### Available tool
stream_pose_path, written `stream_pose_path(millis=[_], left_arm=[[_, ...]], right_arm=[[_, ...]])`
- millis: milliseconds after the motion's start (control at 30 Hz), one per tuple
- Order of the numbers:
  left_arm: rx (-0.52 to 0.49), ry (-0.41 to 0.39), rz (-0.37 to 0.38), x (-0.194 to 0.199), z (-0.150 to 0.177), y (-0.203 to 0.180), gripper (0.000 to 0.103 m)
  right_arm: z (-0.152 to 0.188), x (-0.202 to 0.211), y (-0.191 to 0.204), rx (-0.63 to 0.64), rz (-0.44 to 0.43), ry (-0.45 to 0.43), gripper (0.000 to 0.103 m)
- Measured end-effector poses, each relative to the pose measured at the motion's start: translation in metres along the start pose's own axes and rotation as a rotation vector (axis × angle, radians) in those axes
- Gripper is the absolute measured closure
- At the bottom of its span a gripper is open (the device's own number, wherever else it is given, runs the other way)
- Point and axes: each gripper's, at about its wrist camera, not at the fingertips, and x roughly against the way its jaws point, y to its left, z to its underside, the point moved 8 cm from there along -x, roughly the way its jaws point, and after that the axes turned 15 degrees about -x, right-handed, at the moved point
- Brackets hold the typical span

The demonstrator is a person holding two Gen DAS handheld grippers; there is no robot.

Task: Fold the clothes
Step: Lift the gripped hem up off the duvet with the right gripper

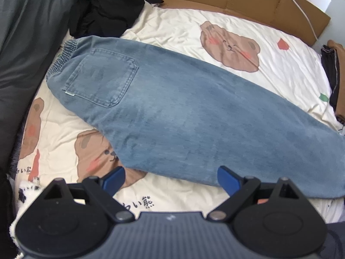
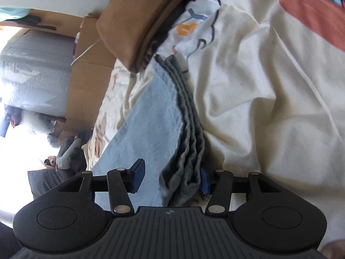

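A pair of light blue denim jeans [image 1: 183,112], folded lengthwise leg on leg, lies across the cream bear-printed bedsheet [image 1: 269,64], with the elastic waistband [image 1: 62,58] at ten o'clock in the left wrist view and the legs running off toward four o'clock. The left gripper [image 1: 170,180] hovers at six o'clock just above the near edge of the jeans, its blue pads spread wide and holding nothing. In the right wrist view the right gripper [image 2: 170,178] sits at the stacked leg hems [image 2: 189,129], jaws apart with the layered hem edges between them, not yet pinched. The denim looks thick, heavy and fairly stiff, not slippery; it should keep a crease. Best hold is probably through all hem layers together, with the waistband as the other anchor.
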Motion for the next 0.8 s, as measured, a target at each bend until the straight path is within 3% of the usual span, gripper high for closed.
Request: stream_pose_path(millis=[267,500,800], left_arm=[[-0.004,0.015,-0.013,0.000,0.000,0.003,0.009],[0.032,0.024,-0.010,-0.011,-0.003,0.008,0.009],[0.008,0.037,0.020,-0.024,-0.008,-0.003,0.009]], right_arm=[[-0.021,-0.026,0.009,-0.026,-0.027,0.011,0.049],[-0.018,-0.021,0.037,0.052,-0.086,0.051,0.050],[-0.034,-0.041,0.031,0.082,0.003,0.084,0.050]])
